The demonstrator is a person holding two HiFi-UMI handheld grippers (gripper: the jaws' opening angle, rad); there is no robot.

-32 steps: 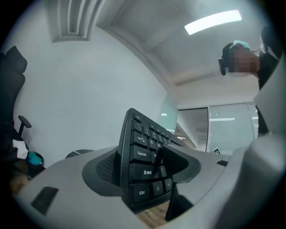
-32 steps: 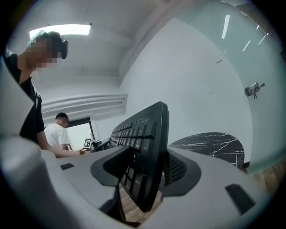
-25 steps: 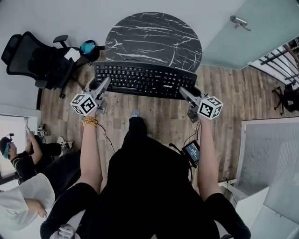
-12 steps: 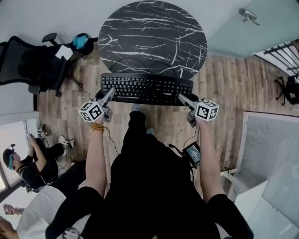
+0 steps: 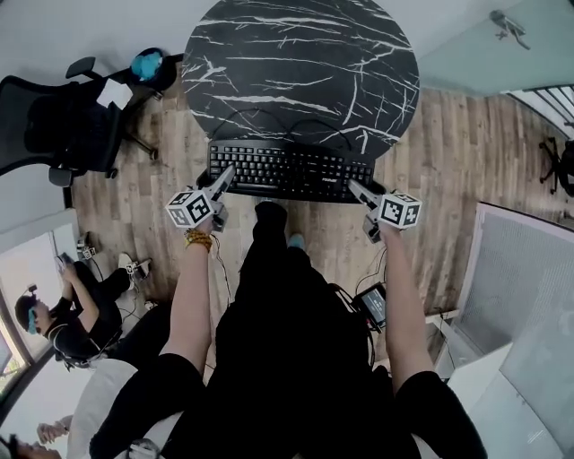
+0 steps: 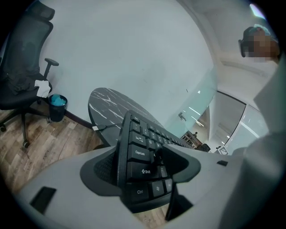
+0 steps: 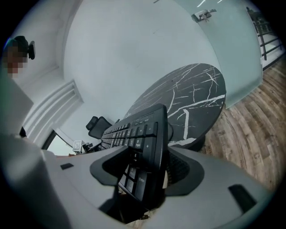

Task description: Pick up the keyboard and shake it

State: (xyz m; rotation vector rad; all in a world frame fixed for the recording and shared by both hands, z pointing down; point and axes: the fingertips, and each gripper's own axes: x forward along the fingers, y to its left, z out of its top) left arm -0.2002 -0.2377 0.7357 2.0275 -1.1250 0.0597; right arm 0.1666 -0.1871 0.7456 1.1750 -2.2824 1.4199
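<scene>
Mid-frame: keyboard (image 5: 289, 170), likely just off worktop (image 5: 296, 63). Your left tool (image 5: 226, 173) clamps its frame-left end; right tool (image 5: 354, 186) grips the other, jaws just eased wider. Rigid, light plastic; keep to the ends.

floor: wood planks (image 5: 466, 161) | walls (image 5: 54, 27): pale grey | furniture: round black marble table (image 5: 300, 63), black office chair (image 5: 58, 125), teal bin (image 5: 146, 64)
</scene>
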